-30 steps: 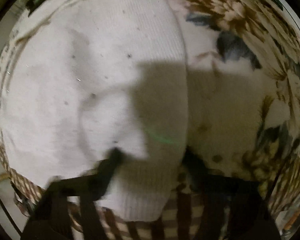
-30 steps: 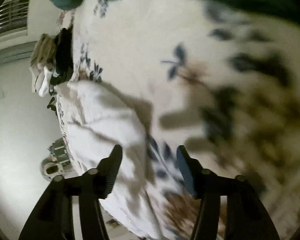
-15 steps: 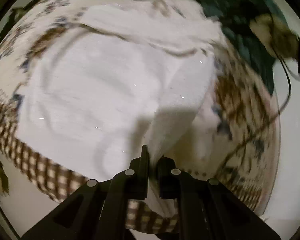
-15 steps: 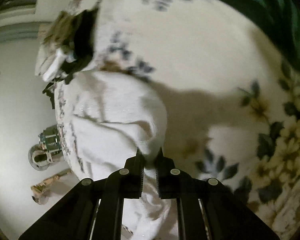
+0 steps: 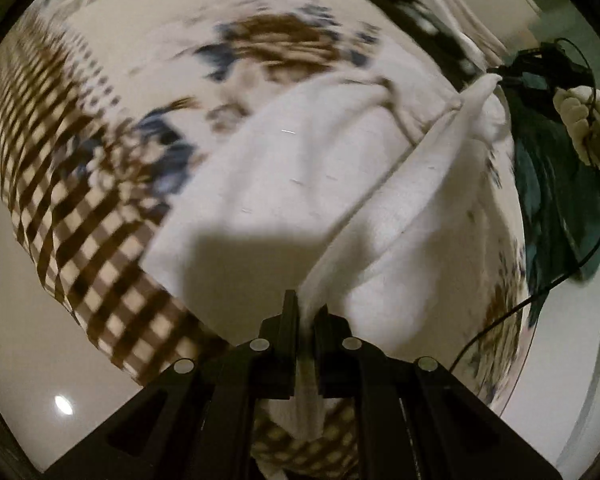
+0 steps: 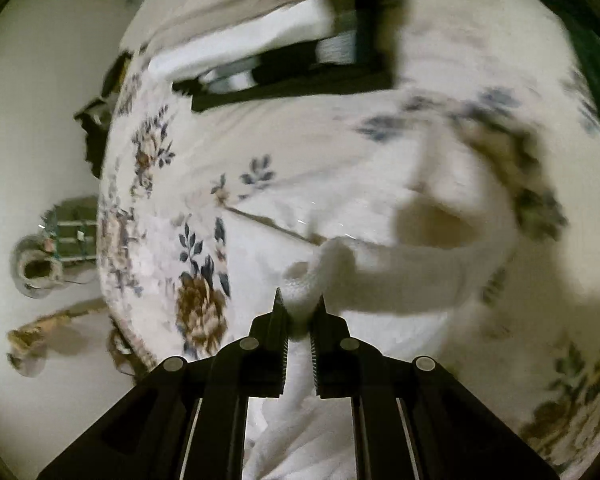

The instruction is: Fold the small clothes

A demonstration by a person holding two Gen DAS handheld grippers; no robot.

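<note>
A small white garment [image 5: 300, 184] lies on a floral bedspread [image 5: 148, 20]. My left gripper [image 5: 306, 312] is shut on its ribbed hem, which runs up in a raised fold toward the far right. In the right wrist view my right gripper [image 6: 299, 312] is shut on another bunched corner of the same white garment [image 6: 400, 280], with the cloth stretched away to the right above the floral bedspread [image 6: 260, 140]. Both views are motion-blurred.
A stack of folded dark and white clothes [image 6: 292, 48] lies at the far end of the bed. A green blanket [image 5: 556, 208], a cable and a white object [image 5: 584, 124] are at the right. The bed edge with brown checks [image 5: 92, 216] drops to pale floor [image 6: 40, 140].
Both grippers have lifted and swung with the garment's edge held; a second ago both were open over the cloth, then they closed on it. The garment is now pulled up into a fold.
</note>
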